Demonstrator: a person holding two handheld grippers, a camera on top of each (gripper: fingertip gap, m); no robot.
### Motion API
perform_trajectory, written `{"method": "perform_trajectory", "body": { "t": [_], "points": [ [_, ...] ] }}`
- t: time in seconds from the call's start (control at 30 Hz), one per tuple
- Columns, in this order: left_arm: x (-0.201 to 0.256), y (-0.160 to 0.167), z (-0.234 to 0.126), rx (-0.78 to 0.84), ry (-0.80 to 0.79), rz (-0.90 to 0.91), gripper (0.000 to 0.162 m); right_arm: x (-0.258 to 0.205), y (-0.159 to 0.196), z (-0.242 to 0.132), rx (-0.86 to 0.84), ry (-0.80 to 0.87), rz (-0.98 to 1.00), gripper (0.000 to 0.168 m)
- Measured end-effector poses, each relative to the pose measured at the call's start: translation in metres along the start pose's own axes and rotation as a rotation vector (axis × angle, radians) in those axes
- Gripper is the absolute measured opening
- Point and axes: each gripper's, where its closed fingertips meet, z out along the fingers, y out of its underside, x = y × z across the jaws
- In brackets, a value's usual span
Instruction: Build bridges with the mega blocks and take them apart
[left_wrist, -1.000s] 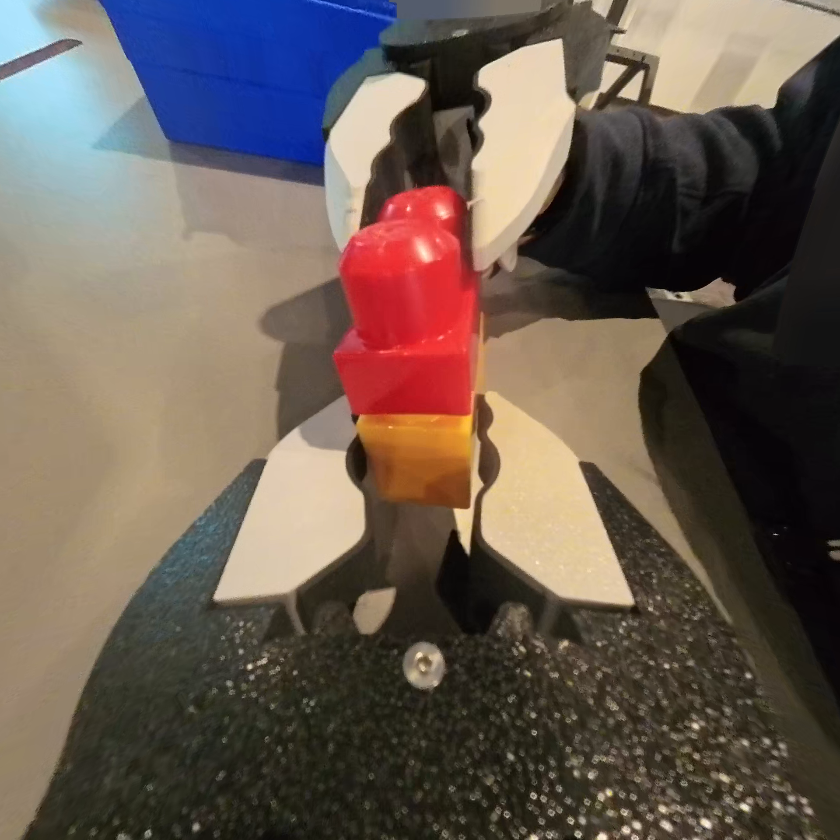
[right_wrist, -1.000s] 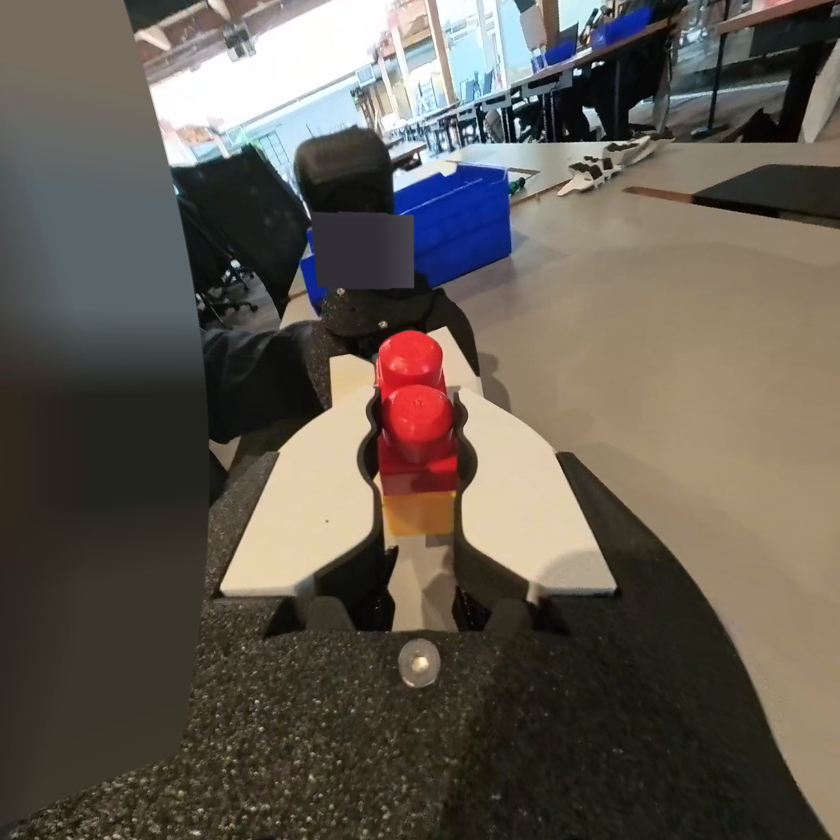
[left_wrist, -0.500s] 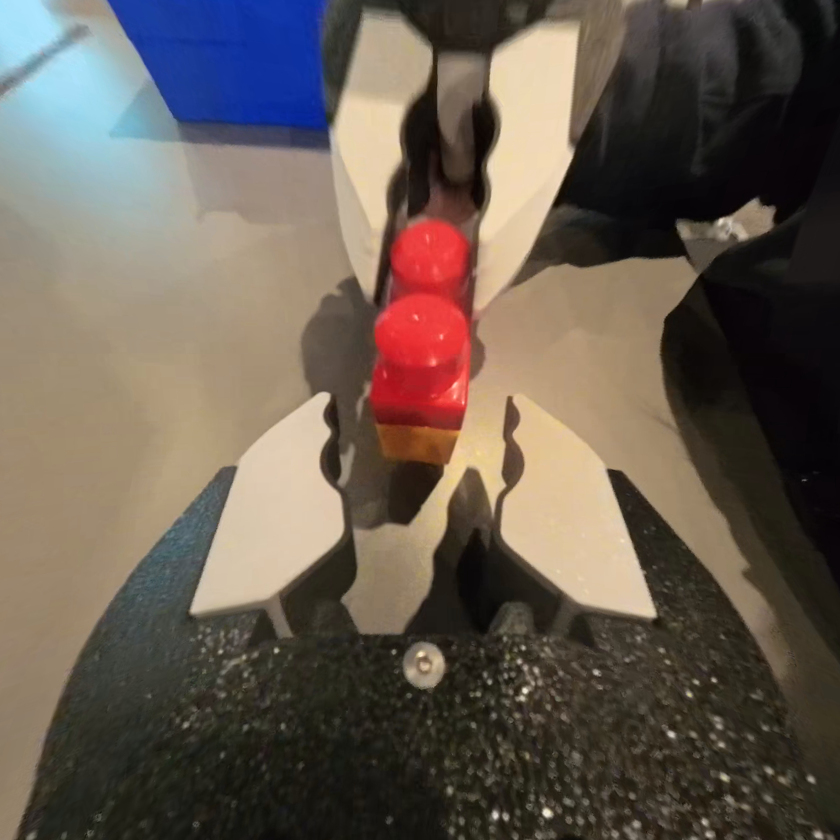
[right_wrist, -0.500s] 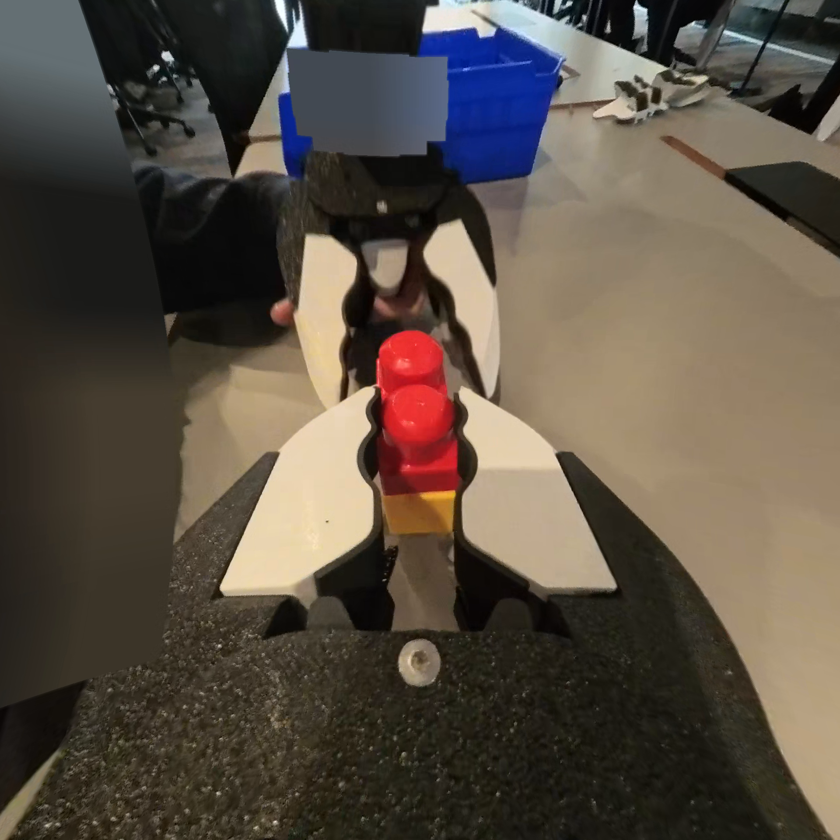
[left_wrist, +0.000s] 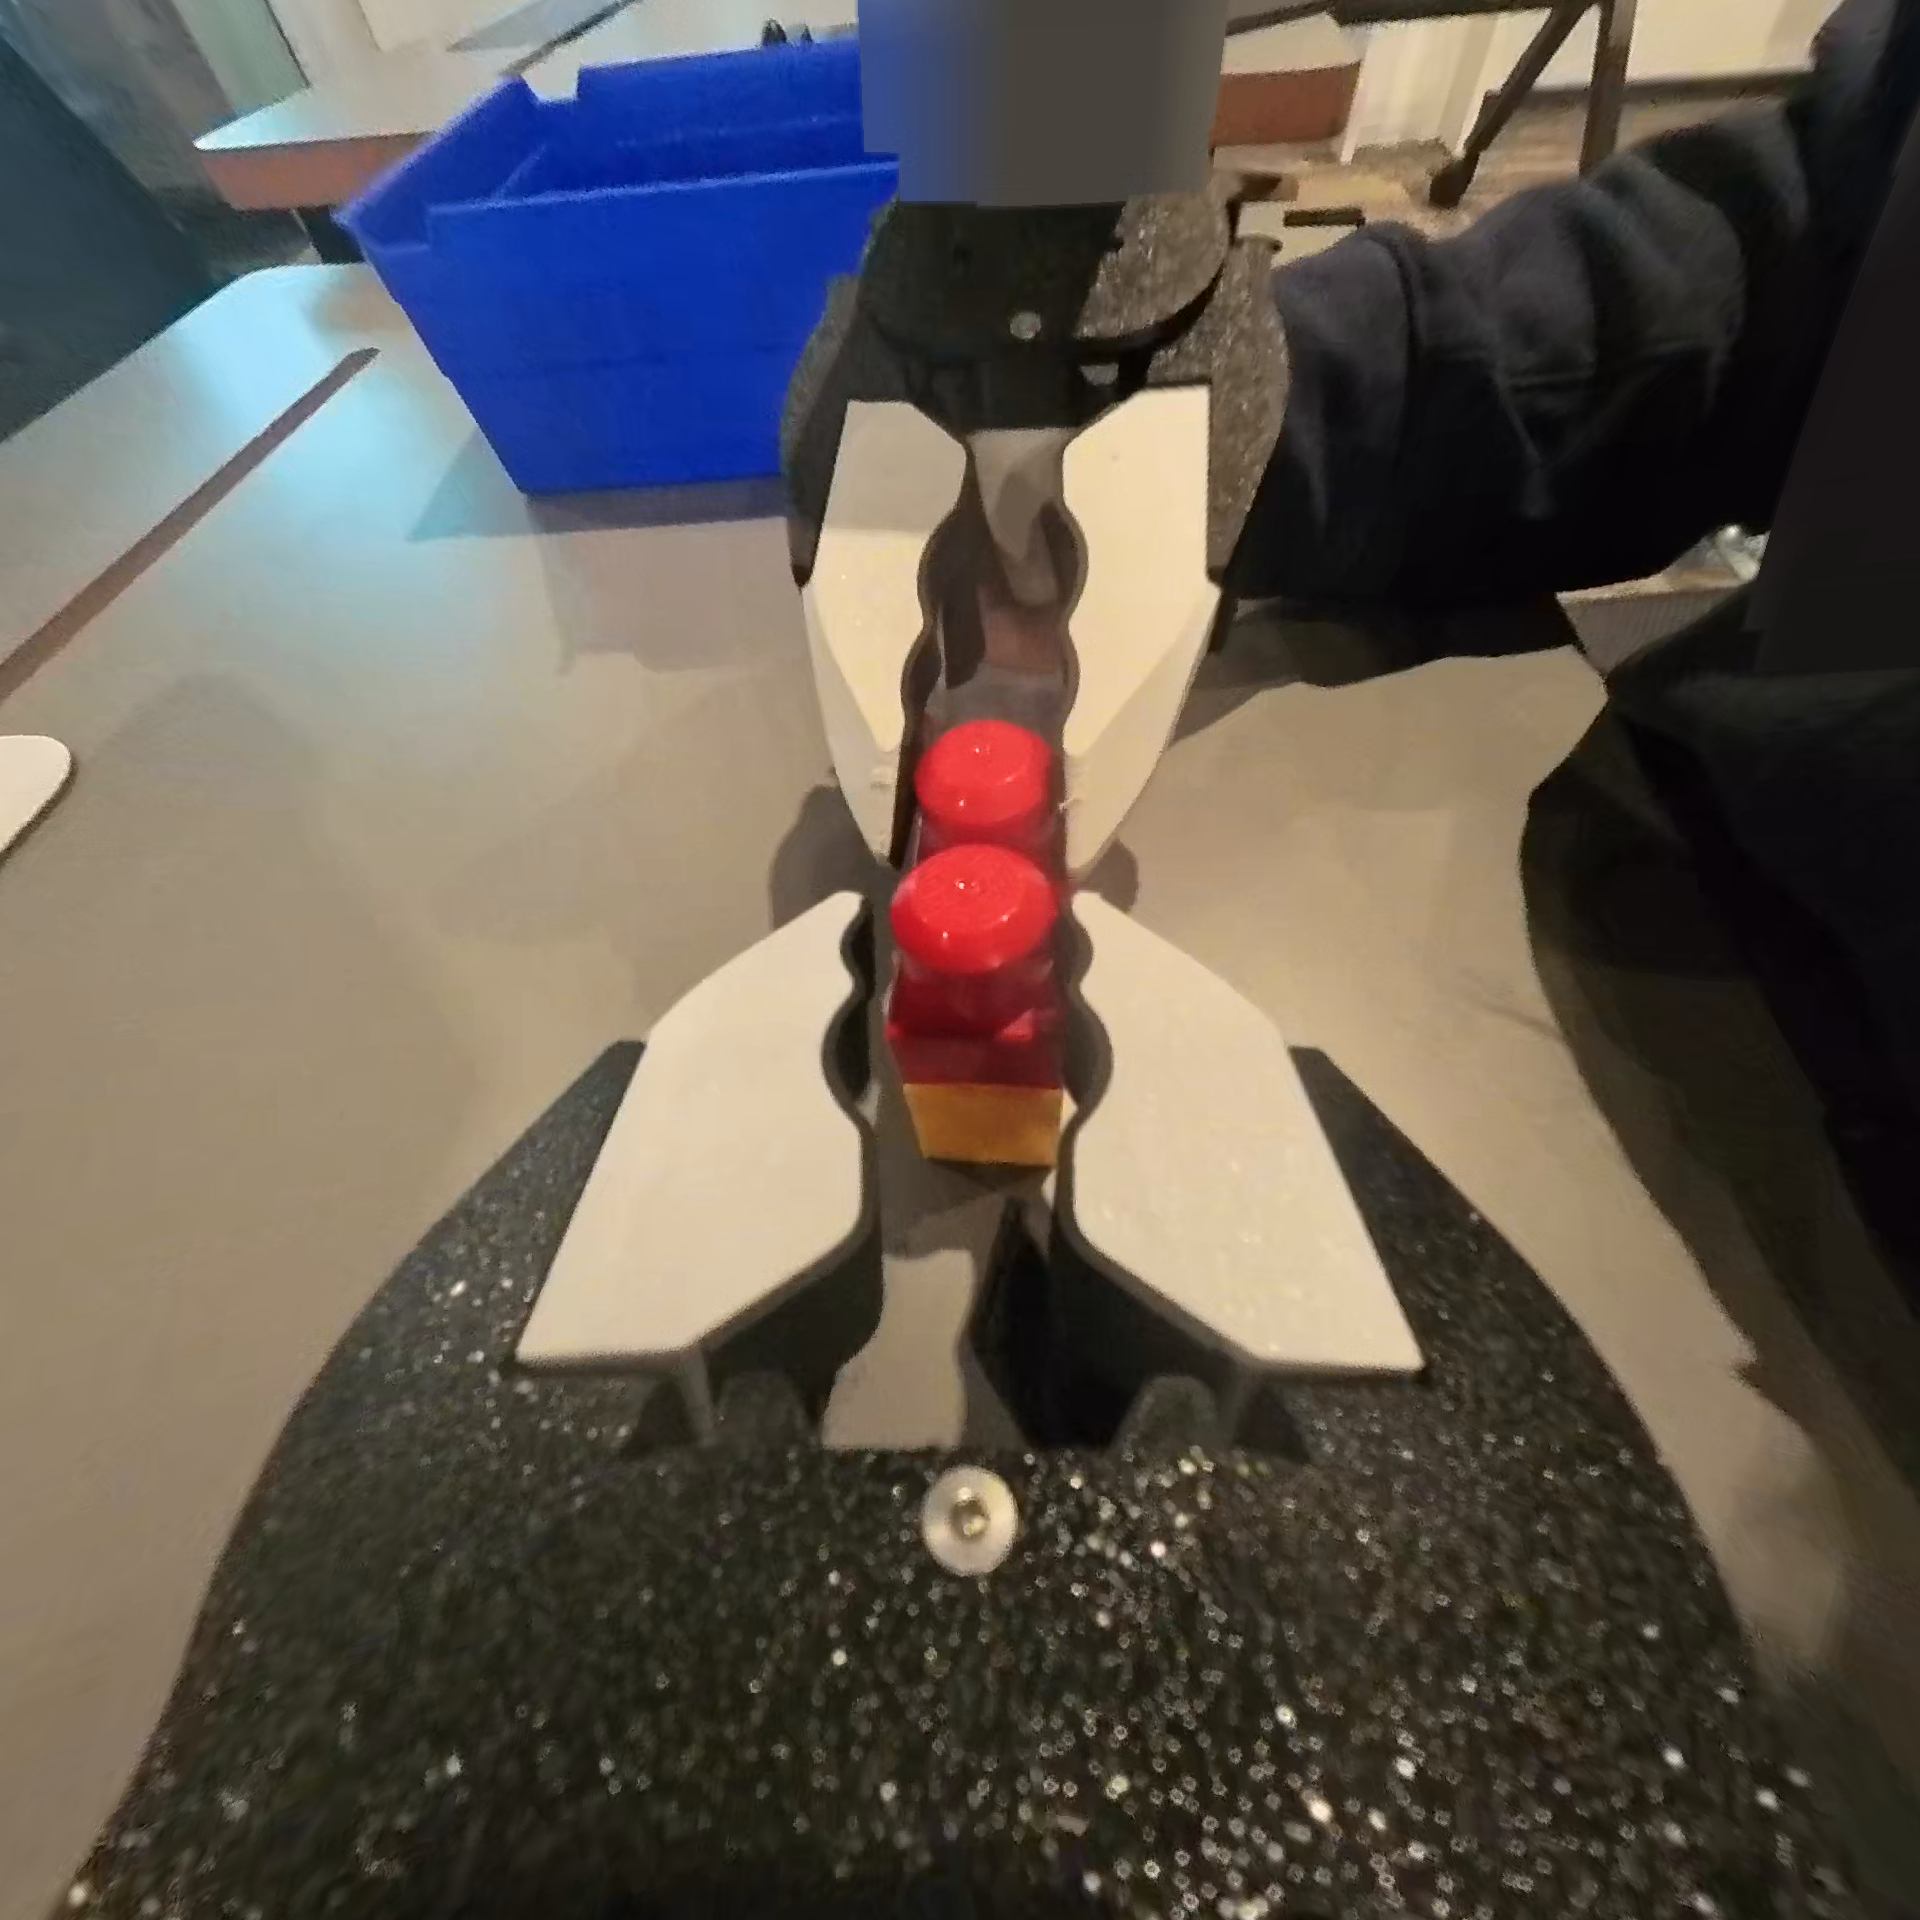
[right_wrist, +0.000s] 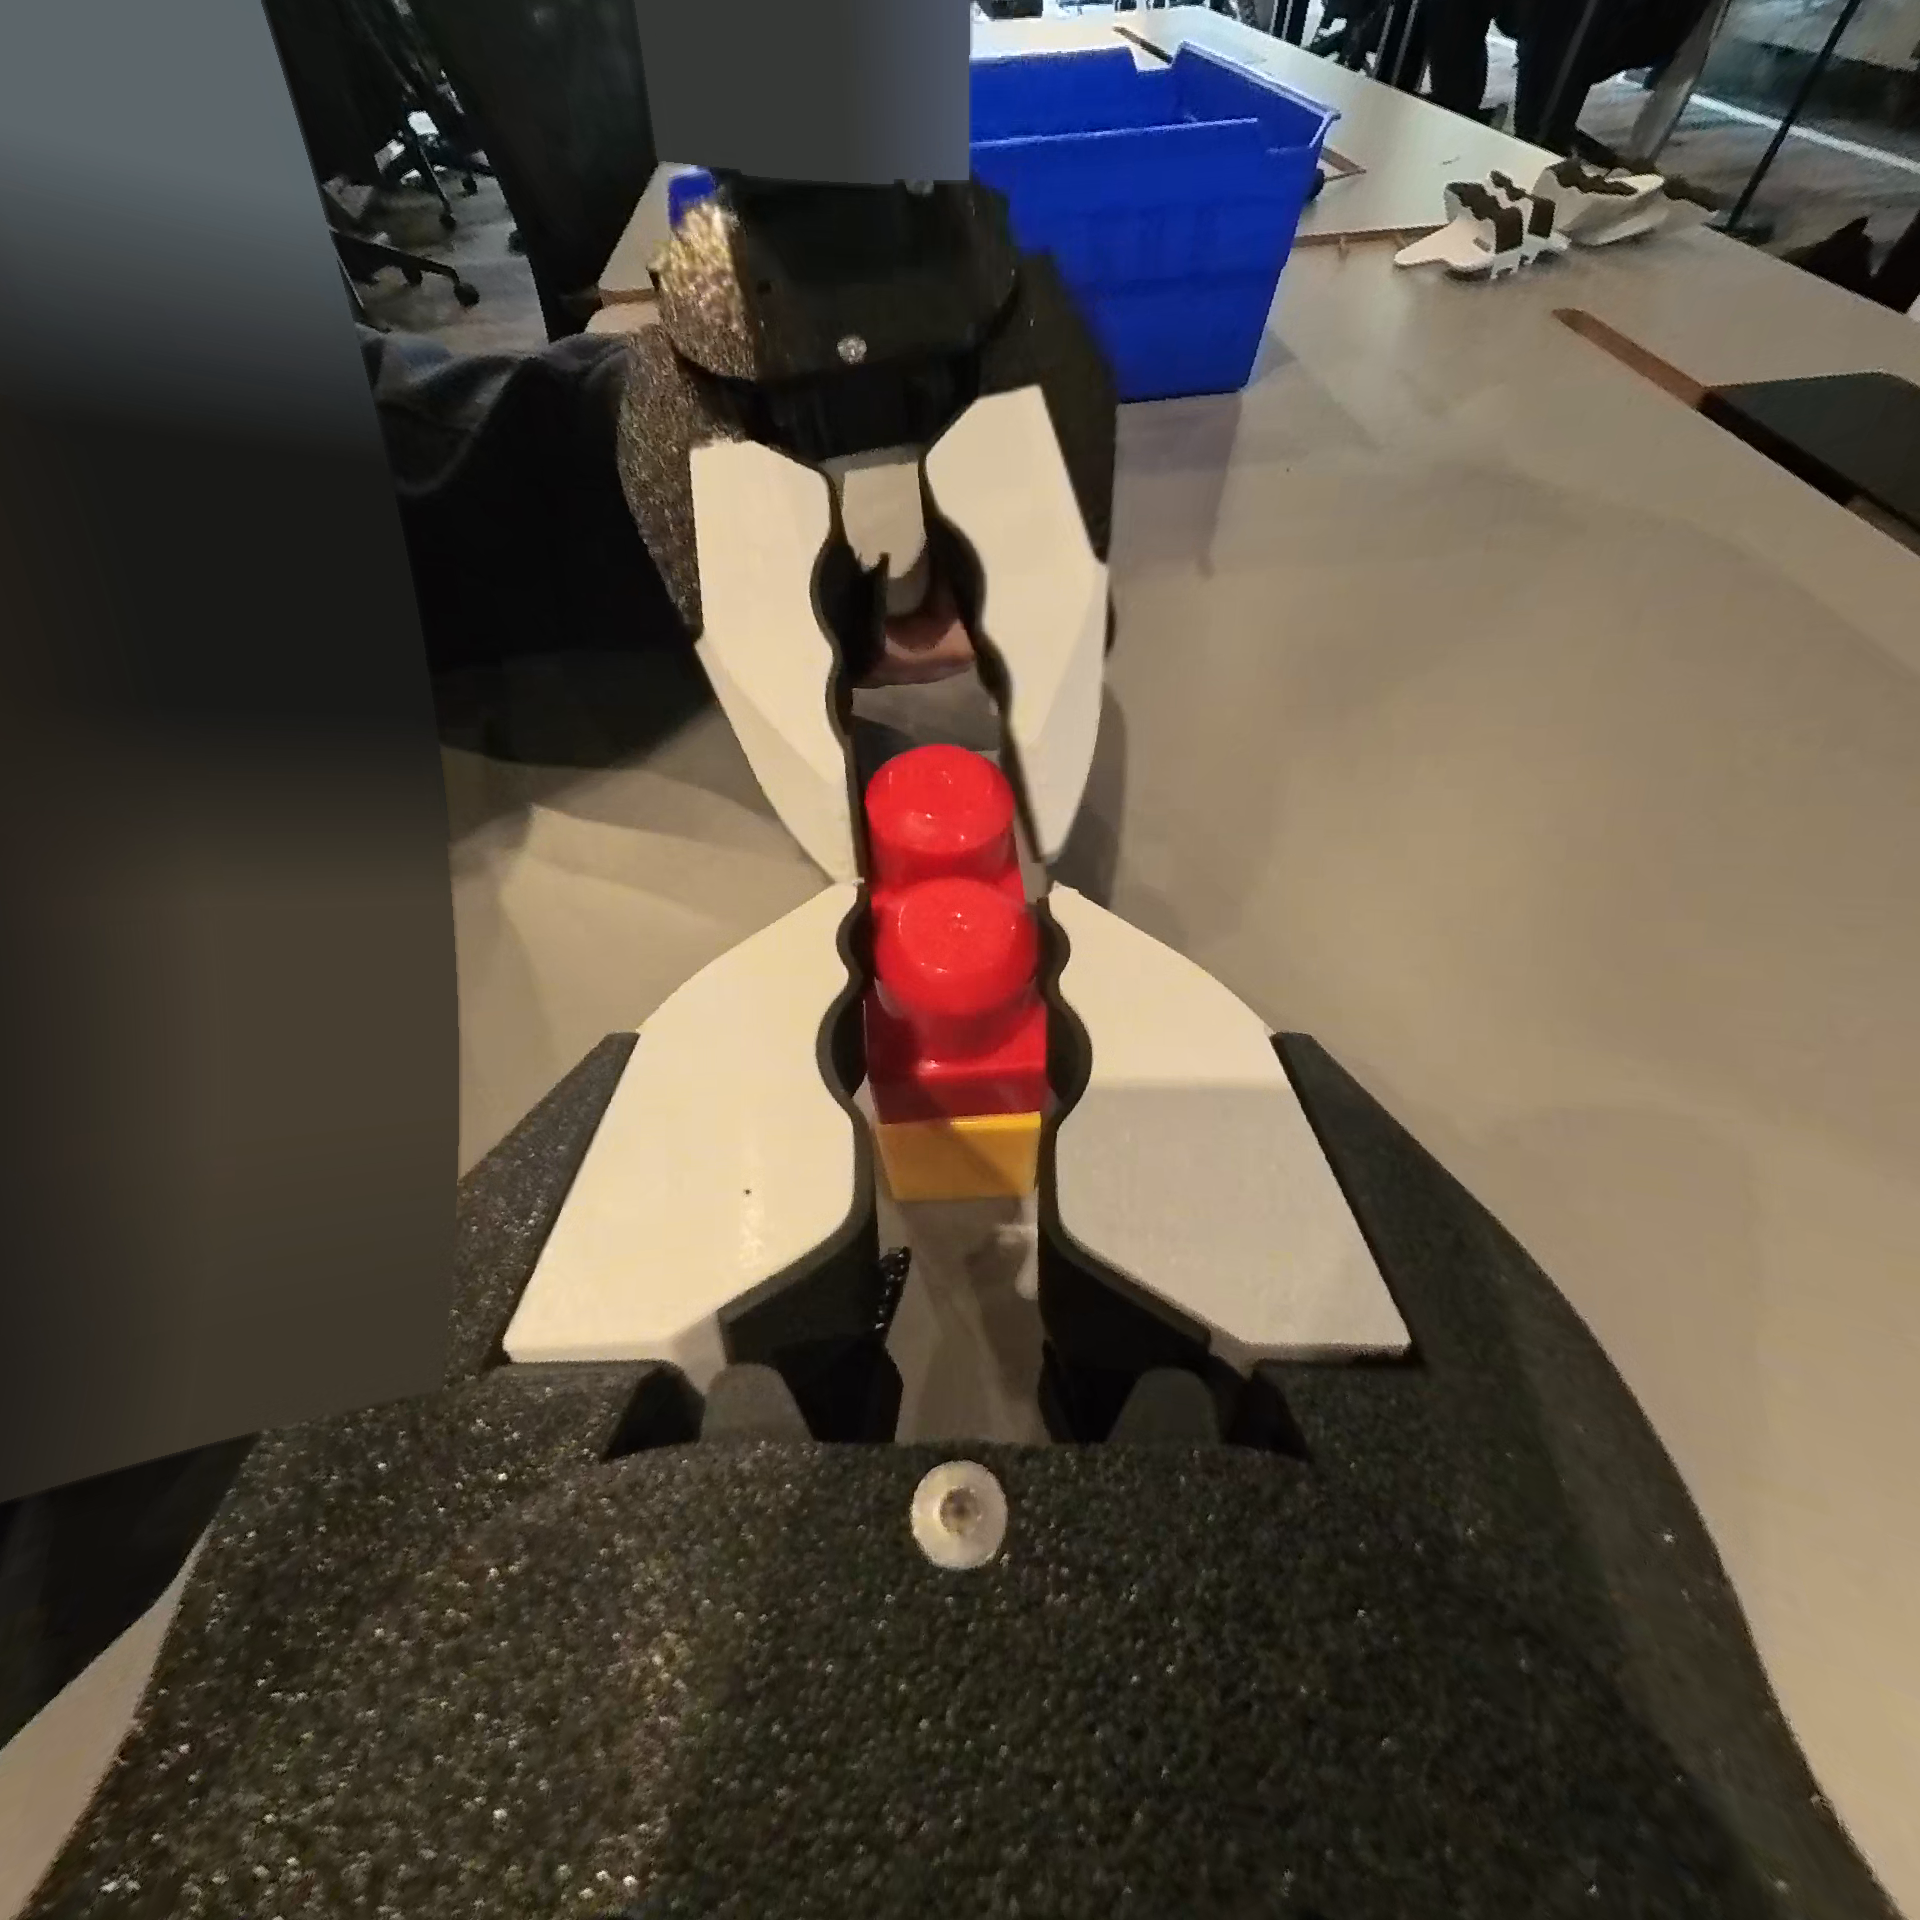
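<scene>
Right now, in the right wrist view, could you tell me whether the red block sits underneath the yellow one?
No, the red block is stacked on top of the yellow block.

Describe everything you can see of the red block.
The red block is glossy, smooth plastic, a narrow brick with two round studs in a row on top. It sits upright, pressed onto a yellow block beneath it, and the pair seems to rest on the grey table. The right gripper is shut on its near end; the left gripper brackets the other end, its jaws a little apart from the block's sides.
</scene>
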Motion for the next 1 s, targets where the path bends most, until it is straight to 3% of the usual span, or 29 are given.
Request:
{"method": "perform_trajectory", "body": {
  "t": [0.73,0.83,0.9,1.0],
  "points": [
    [0.001,0.003,0.002,0.069,0.064,-0.058,0.028,-0.001,0.002,0.000,0.000,0.038,-0.006,0.030],
    [-0.005,0.006,-0.005,0.046,0.036,-0.099,0.047,0.000,-0.001,-0.005,0.024,0.037,0.048,0.057],
    [-0.007,0.012,-0.011,0.021,0.026,-0.094,0.057,0.006,0.011,-0.010,-0.035,0.084,0.033,0.057],
    [-0.005,0.027,-0.011,-0.047,0.026,-0.070,0.060,0.003,0.022,-0.010,-0.079,0.076,0.039,0.053]
  ]
}}
